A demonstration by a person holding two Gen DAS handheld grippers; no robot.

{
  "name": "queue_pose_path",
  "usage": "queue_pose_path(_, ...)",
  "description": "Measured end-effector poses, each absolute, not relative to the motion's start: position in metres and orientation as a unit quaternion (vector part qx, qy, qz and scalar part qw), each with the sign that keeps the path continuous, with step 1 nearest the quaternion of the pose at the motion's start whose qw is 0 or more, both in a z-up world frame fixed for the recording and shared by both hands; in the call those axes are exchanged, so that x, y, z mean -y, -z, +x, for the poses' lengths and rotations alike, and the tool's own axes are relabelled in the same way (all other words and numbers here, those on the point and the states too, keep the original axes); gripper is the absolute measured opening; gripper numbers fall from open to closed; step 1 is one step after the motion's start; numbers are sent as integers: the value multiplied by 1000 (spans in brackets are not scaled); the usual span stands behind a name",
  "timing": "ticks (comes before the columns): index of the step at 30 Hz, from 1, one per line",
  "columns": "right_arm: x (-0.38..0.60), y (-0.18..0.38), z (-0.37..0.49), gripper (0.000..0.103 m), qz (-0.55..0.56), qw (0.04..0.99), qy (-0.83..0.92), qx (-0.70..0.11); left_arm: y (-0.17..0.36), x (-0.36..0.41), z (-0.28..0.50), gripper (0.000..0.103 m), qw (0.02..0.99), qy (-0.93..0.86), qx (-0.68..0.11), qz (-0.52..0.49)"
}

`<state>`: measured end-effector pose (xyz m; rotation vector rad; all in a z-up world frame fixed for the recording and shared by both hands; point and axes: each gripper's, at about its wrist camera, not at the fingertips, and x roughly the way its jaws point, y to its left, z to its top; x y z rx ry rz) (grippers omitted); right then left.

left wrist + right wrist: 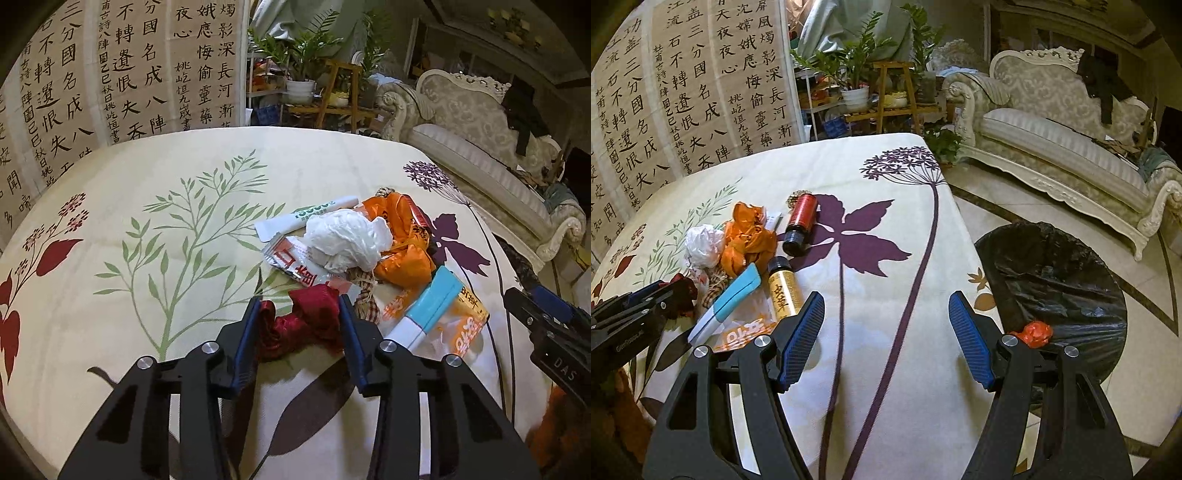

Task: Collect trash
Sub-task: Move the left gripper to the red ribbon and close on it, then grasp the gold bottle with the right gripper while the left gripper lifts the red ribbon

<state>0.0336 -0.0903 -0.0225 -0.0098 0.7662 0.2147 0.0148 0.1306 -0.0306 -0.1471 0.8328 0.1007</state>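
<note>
A heap of trash lies on the flowered tablecloth (147,332). In it are a white crumpled tissue (347,236), an orange plastic bag (402,236), printed wrappers (291,258), a blue-and-white box (428,310), a red bottle (801,218) and a gold bottle (783,288). My left gripper (299,301) is shut on a dark red crumpled ribbon (303,325) at the heap's near edge, which fills the gap between its pads. My right gripper (886,302) stands open over bare cloth, with nothing between its fingers. A bin lined with a black bag (1052,280) stands on the floor to the right of it, holding a red-orange wad (1036,332).
The table's right edge (964,236) drops to a tiled floor (1145,369) beside the bin. A pale carved sofa (1052,140) stands behind, potted plants on wooden stands (857,74) at the back, and a calligraphy screen (110,74) along the left.
</note>
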Motion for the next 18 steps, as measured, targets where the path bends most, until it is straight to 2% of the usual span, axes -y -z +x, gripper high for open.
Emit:
queue_pose_path(6, 81, 22, 31, 68, -12, 920, -114, -374, 29, -139, 4, 36, 911, -54, -402, -76)
queue_pose_path(18, 68, 25, 35, 68, -24, 917, -118, -379, 30, -158, -12, 36, 909, -68, -400, -92)
